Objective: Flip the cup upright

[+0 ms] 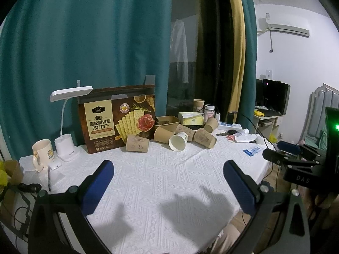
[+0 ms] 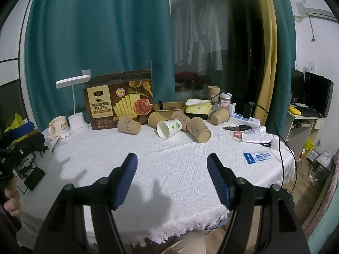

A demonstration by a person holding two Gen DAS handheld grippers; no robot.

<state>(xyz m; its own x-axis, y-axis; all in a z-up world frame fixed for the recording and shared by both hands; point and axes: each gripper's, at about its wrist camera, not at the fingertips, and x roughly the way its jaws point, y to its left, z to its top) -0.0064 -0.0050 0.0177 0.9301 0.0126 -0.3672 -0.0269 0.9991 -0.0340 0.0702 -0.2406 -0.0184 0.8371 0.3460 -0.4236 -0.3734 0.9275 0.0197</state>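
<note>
Both the left gripper (image 1: 168, 172) and right gripper (image 2: 171, 167) have fingers apart, holding nothing. Reaching for the white paper cup (image 2: 168, 128) could bump the brown paper cups (image 2: 199, 129) touching it and roll them.

The round table (image 2: 148, 169) carries a white textured fringed cloth. On it: toppled brown paper cups (image 2: 199, 130), one white paper cup (image 2: 168, 128), brown cracker box (image 2: 119, 103), white desk lamp (image 2: 77, 120), cream ceramic mug (image 2: 60, 126).

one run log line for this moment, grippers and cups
left hand-held gripper: open, empty | right hand-held gripper: open, empty | white paper cup: on its side, untouched | brown paper cups: toppled
</note>
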